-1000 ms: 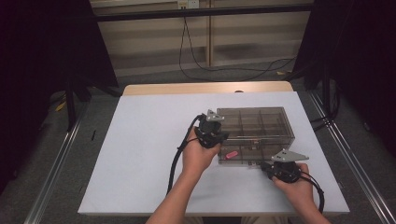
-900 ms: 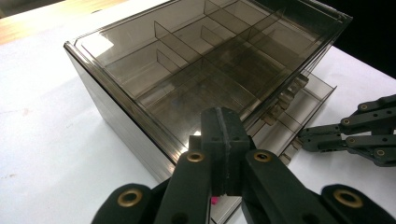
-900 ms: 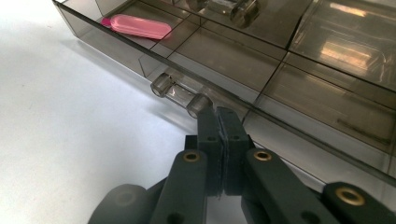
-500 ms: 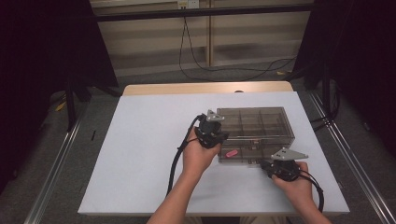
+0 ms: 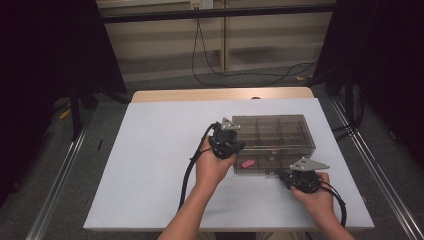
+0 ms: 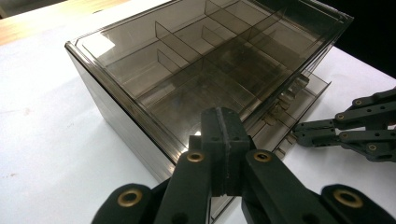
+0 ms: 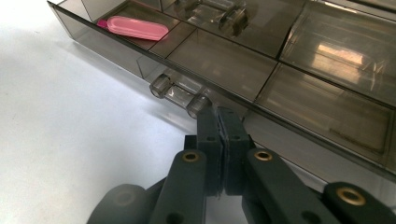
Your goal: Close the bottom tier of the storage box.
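Observation:
A smoky clear organiser box [image 5: 274, 131] with divided compartments stands on the white table. Its bottom drawer [image 7: 299, 70] is pulled out toward me. A pink oblong piece [image 7: 136, 27] lies in the drawer's left compartment, and it is also seen as the pink piece [image 5: 247, 163] in the high view. My left gripper [image 6: 223, 122] is shut with nothing between its pads, its tips at the box's near left top edge [image 6: 116, 107]. My right gripper [image 7: 218, 115] is shut and empty, its tips right beside the drawer's clear handle [image 7: 180, 93]. The right gripper [image 5: 281, 175] sits at the drawer's front.
The white table top [image 5: 155, 150] spreads wide to the left of the box. A wooden strip [image 5: 220, 94] runs along its far edge. Black cables [image 5: 240, 75] lie on the floor behind, and metal rails [image 5: 60, 175] flank both sides.

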`<state>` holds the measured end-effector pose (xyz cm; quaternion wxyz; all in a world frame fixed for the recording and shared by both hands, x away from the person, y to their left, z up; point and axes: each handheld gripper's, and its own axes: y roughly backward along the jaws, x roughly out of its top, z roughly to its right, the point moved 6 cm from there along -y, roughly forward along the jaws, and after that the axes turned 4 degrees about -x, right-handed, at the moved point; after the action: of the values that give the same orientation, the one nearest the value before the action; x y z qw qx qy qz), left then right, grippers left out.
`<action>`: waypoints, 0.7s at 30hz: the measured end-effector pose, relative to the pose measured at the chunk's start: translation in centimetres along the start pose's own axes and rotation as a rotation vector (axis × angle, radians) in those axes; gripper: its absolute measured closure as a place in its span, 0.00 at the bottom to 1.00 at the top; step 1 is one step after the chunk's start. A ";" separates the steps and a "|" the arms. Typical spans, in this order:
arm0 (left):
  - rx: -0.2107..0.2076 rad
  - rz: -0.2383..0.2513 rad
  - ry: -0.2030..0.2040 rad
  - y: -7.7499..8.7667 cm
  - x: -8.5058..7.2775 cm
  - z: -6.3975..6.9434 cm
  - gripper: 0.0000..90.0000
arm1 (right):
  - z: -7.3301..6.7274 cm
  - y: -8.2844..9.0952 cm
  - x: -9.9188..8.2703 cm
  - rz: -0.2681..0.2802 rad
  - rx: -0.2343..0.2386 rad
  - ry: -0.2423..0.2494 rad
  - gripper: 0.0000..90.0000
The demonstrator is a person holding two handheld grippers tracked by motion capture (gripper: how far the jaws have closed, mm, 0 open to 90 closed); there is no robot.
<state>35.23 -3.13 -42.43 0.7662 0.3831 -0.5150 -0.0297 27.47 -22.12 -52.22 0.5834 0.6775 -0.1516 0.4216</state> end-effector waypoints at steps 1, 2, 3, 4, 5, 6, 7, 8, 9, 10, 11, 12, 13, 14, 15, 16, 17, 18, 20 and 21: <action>0.002 -0.001 -0.002 0.0 0.0 0.0 1.00 | 0.0 0.0 0.0 0.001 0.000 0.001 0.99; 0.004 0.002 -0.002 0.0 0.0 0.0 1.00 | 0.0 0.0 0.0 0.001 -0.001 -0.001 0.99; 0.005 0.002 -0.001 0.0 0.0 0.0 1.00 | 0.0 0.0 0.0 0.000 -0.002 -0.003 0.99; 0.005 0.004 -0.001 0.0 0.0 0.0 1.00 | 0.0 -0.1 0.0 0.000 -0.002 -0.004 0.99; 0.005 0.004 -0.001 0.0 0.0 0.0 1.00 | 0.0 -0.1 0.0 0.000 -0.002 -0.004 0.99; 0.006 0.002 -0.003 0.0 0.0 0.0 1.00 | 0.0 -0.1 0.1 0.003 -0.002 -0.001 0.99; 0.006 0.002 -0.005 0.0 0.0 0.0 1.00 | 0.0 -0.1 0.1 0.002 -0.004 -0.001 0.99; 0.006 0.003 0.001 0.0 0.0 0.0 1.00 | 0.1 -0.1 0.1 0.002 -0.004 -0.001 0.99; 0.006 0.003 0.003 0.0 0.0 0.0 1.00 | 0.0 -0.2 0.1 0.003 -0.003 -0.003 0.99; 0.005 0.003 0.003 0.0 0.0 0.0 1.00 | 0.1 -0.2 0.1 0.006 -0.004 0.001 0.99; 0.005 0.003 0.003 0.0 0.0 0.0 1.00 | 0.1 -0.2 0.1 0.006 -0.004 0.001 0.99; 0.005 0.003 0.003 0.0 0.0 0.0 1.00 | 0.1 -0.2 0.2 0.005 -0.007 -0.001 0.99; 0.004 0.008 0.003 0.0 0.0 0.0 1.00 | 0.1 -0.3 0.2 0.005 -0.009 -0.001 0.98; 0.004 0.010 0.002 -0.1 0.0 0.0 1.00 | 0.1 -0.3 0.2 0.007 -0.010 0.000 0.98; 0.002 0.008 -0.001 0.0 0.0 0.0 1.00 | 0.2 -0.3 0.2 0.008 -0.011 0.002 0.98; 0.005 0.007 -0.003 0.0 0.0 0.0 1.00 | 0.2 -0.3 0.3 0.008 -0.008 0.001 0.98; 0.005 0.007 -0.003 0.0 0.0 0.0 1.00 | 0.2 -0.3 0.3 0.008 -0.008 0.001 0.98; 0.011 0.006 -0.002 0.0 0.0 0.0 1.00 | 0.2 -0.4 0.3 0.009 -0.009 0.000 0.98; 0.012 0.007 -0.001 0.0 0.0 0.0 1.00 | 0.2 -0.4 0.3 0.008 -0.010 -0.005 0.98; 0.012 0.006 -0.005 0.0 0.0 0.0 1.00 | 0.2 -0.4 0.3 0.008 -0.010 -0.007 0.98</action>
<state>35.20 -3.10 -42.46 0.7629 0.3862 -0.5180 -0.0254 28.05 -22.08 -52.24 0.5845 0.6754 -0.1584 0.4209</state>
